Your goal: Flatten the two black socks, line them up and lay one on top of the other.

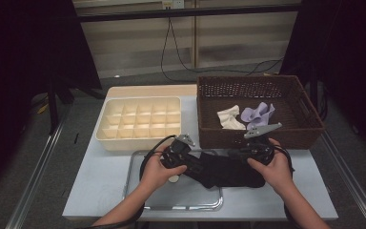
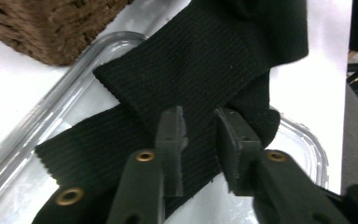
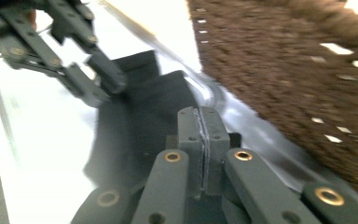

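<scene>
On the pale tabletop (image 1: 100, 191), largest first: brown wicker basket (image 1: 259, 131) far right, with a white cloth (image 1: 230, 118) and a lilac cloth (image 1: 258, 114) inside. Cream divided organiser box (image 1: 140, 121) far left, its cells bare. Clear tray (image 1: 171, 198) near centre. Black ribbed sock (image 1: 219, 169) lies across the tray, folded over itself, its right part spilling toward the basket side.

Left claw (image 2: 199, 122) hovers over the sock's fold, jaws parted, nothing pressed between them. Right claw (image 3: 200, 123) has its jaws closed flat together with what looks like a thin edge of the sock pinched between; hard to be sure as that view is blurred.

Handling, as a guess: sock is light, soft, limp, stretchy knit; not fragile, not slippery. It will sag and unfold when lifted, so best pinched at the cuff edge or through a doubled fold, both layers together. Tray looks slick, so fabric may slide instead of bunching.

No brands, labels or readable writing anywhere.
</scene>
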The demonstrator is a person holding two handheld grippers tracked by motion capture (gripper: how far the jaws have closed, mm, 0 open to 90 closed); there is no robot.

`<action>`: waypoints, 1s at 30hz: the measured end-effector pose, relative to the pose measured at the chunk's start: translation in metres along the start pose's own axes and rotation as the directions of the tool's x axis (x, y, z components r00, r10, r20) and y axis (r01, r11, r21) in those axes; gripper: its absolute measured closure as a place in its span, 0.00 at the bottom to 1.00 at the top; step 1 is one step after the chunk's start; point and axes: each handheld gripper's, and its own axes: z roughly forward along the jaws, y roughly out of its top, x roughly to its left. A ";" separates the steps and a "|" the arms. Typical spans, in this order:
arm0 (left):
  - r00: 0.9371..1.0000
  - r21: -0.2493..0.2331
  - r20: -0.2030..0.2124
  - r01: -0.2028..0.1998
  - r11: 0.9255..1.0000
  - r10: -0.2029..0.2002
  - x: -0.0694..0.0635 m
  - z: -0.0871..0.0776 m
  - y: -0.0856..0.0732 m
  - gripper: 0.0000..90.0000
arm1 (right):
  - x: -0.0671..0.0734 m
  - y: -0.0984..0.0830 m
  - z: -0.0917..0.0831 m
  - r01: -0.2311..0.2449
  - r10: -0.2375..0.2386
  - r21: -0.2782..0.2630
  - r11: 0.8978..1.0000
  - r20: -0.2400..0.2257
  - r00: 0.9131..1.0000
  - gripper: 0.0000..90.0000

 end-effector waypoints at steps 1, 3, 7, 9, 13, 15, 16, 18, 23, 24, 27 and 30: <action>1.000 0.009 -0.012 -0.016 1.000 0.016 0.001 0.001 0.000 0.73 | 0.002 -0.001 0.001 0.007 -0.007 0.007 1.000 -0.011 1.000 0.99; 0.999 -0.005 -0.034 0.001 1.000 -0.001 0.000 0.004 -0.001 0.66 | 0.007 -0.004 0.004 0.028 -0.027 0.030 0.999 -0.025 0.999 0.99; 0.997 -0.004 -0.075 -0.002 1.000 0.002 0.003 0.005 0.000 0.55 | 0.014 -0.014 0.012 0.046 -0.043 0.057 0.997 -0.058 0.997 0.99; 0.997 -0.010 -0.071 -0.012 1.000 0.011 0.004 0.007 0.000 0.53 | 0.016 -0.018 0.015 0.042 -0.037 0.073 0.996 -0.067 0.997 0.99; 0.996 0.018 -0.079 -0.029 0.999 0.030 0.004 0.012 0.000 0.52 | 0.016 -0.026 0.025 0.035 -0.028 0.098 0.995 -0.074 0.997 0.99; 0.995 0.037 -0.094 -0.030 0.999 0.033 0.003 0.014 -0.001 0.58 | 0.016 -0.029 0.029 0.027 -0.020 0.106 0.994 -0.068 0.998 0.92; 0.994 0.050 -0.101 -0.037 0.998 0.042 0.003 0.015 -0.001 0.60 | 0.016 -0.029 0.030 0.027 -0.020 0.105 0.994 -0.062 0.998 0.88; 0.992 0.061 -0.114 -0.053 0.997 0.060 0.003 0.014 -0.001 0.65 | 0.015 -0.027 0.031 0.015 -0.011 0.103 0.995 -0.036 0.999 0.80; 0.990 0.067 -0.122 -0.060 0.996 0.067 0.005 0.014 -0.001 0.73 | 0.004 -0.021 0.036 -0.017 0.015 0.096 0.995 0.016 1.000 0.52; 0.990 0.070 -0.122 -0.061 0.996 0.069 0.004 0.014 -0.001 0.73 | 0.002 -0.020 0.039 -0.022 0.020 0.105 0.994 0.023 1.000 0.47; 0.990 0.068 -0.121 -0.062 0.996 0.070 0.005 0.015 -0.001 0.74 | -0.002 -0.022 0.049 -0.043 0.043 0.120 0.992 0.004 0.999 0.45; 0.991 0.061 -0.119 -0.054 0.997 0.061 0.005 0.015 -0.002 0.75 | -0.002 -0.022 0.052 -0.042 0.044 0.130 0.991 -0.012 0.999 0.66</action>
